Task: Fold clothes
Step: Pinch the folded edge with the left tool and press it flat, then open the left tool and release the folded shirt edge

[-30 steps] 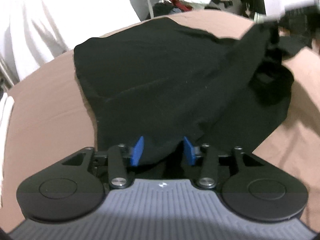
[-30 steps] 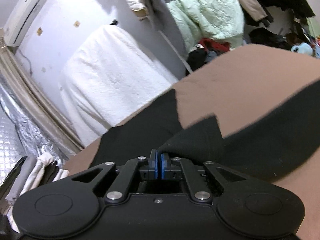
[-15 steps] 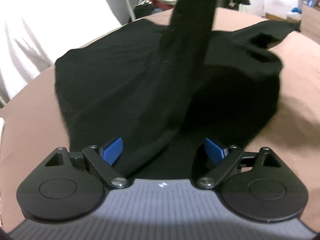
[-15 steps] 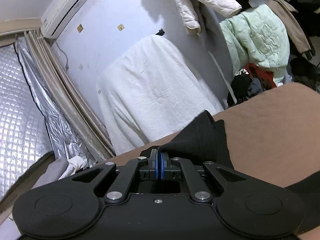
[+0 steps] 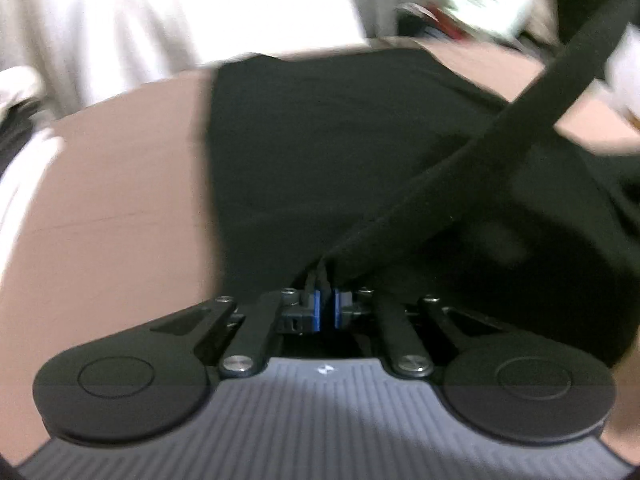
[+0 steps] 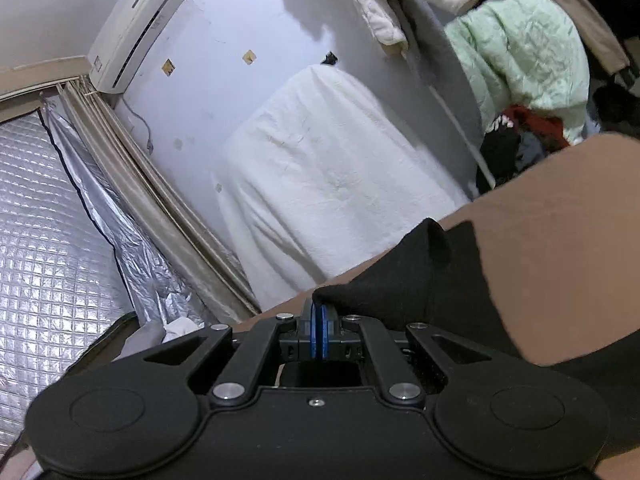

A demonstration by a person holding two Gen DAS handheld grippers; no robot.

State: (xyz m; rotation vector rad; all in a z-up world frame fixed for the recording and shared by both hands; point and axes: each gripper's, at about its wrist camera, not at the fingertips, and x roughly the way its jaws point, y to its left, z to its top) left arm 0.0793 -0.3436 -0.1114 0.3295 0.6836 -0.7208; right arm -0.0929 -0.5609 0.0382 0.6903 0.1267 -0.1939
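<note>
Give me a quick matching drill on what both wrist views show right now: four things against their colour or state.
Things:
1. left tool
2. black garment
3. air conditioner
4. quilted jacket

States:
A. pale green, hanging
B. mounted high on the wall
C. shut on black fabric
D. spread over the brown bed cover

Pairs: 1-C, 2-D, 3-B, 4-A

wall: pale (image 6: 224, 92) | air conditioner (image 6: 134, 34) | foil-quilted window cover (image 6: 48, 216)
</note>
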